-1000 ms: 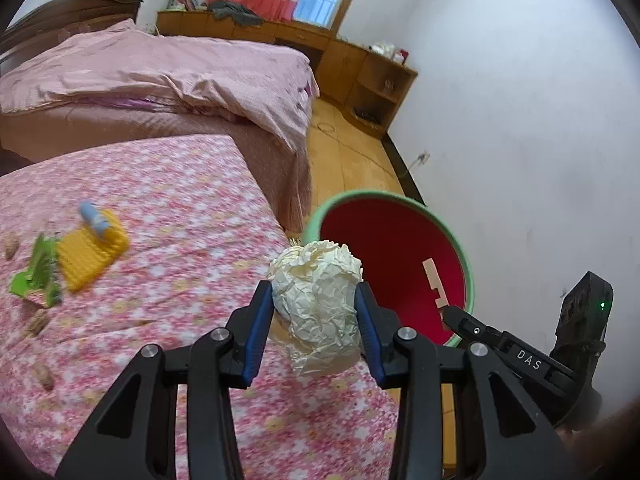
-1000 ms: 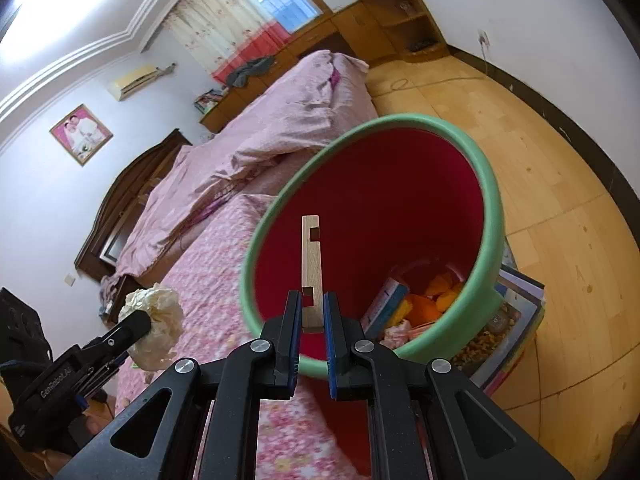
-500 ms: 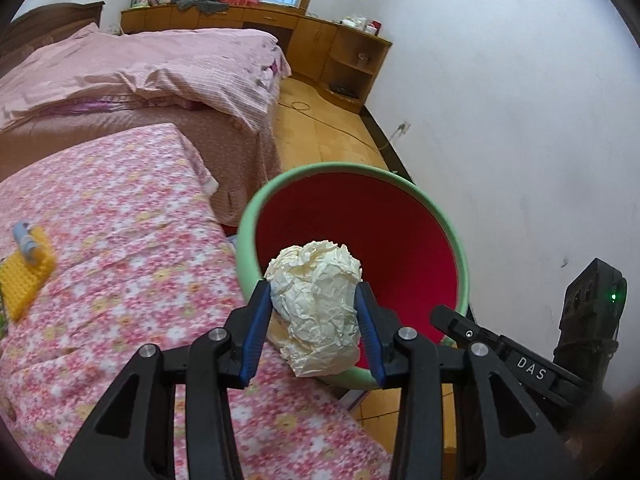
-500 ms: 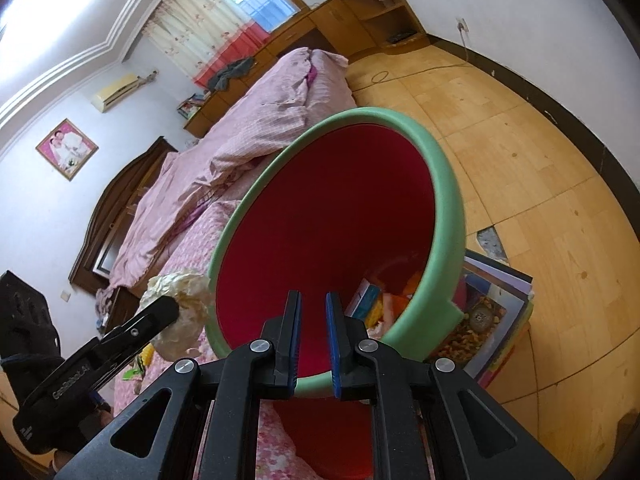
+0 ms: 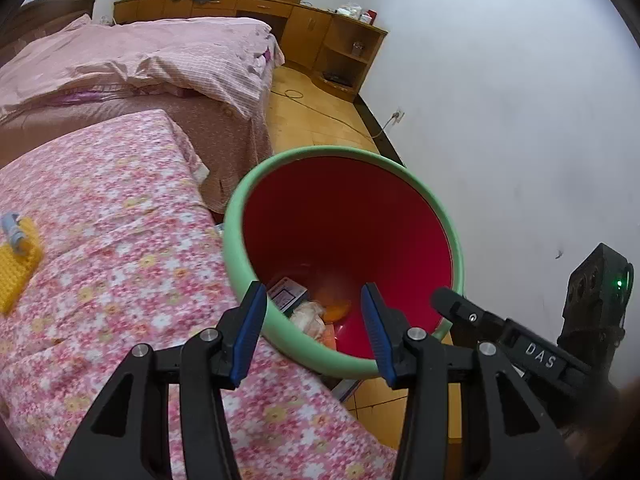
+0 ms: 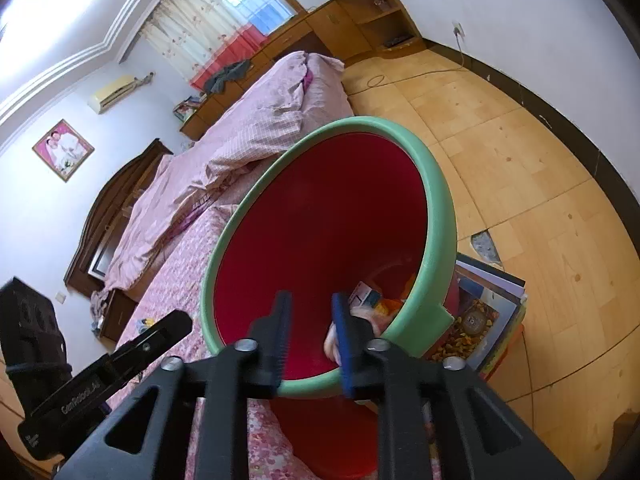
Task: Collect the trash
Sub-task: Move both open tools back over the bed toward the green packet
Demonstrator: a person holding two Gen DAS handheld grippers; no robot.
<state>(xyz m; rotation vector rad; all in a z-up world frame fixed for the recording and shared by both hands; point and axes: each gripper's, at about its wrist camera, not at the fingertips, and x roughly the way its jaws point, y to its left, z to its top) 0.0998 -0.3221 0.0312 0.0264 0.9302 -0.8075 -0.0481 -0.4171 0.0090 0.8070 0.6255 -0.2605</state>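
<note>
A red bin with a green rim (image 5: pixel 304 158) (image 6: pixel 440 216) stands beside the flowered bed. Both grippers hang over its mouth. My left gripper (image 5: pixel 312 312) has its jaws opening, with nothing between them; below it the crumpled paper ball (image 5: pixel 308 316) lies at the bin's bottom among a small box (image 5: pixel 286 292) and orange scraps (image 5: pixel 336 306). My right gripper (image 6: pixel 312 320) is also opening and empty, over the same trash (image 6: pixel 378 308). On the bed's left edge lie a yellow block (image 5: pixel 18 264) and a small blue tube (image 5: pixel 14 232).
The flowered bedspread (image 5: pixel 100 220) fills the left. A second bed with a pink quilt (image 5: pixel 140 56) stands behind. Books (image 6: pixel 480 312) are stacked under the bin on the wooden floor (image 6: pixel 520 140). A white wall (image 5: pixel 500 120) is close on the right.
The left gripper moved over the bin and let go of the paper ball, which fell in. The right gripper dropped its wooden stick into the bin and spread its jaws.
</note>
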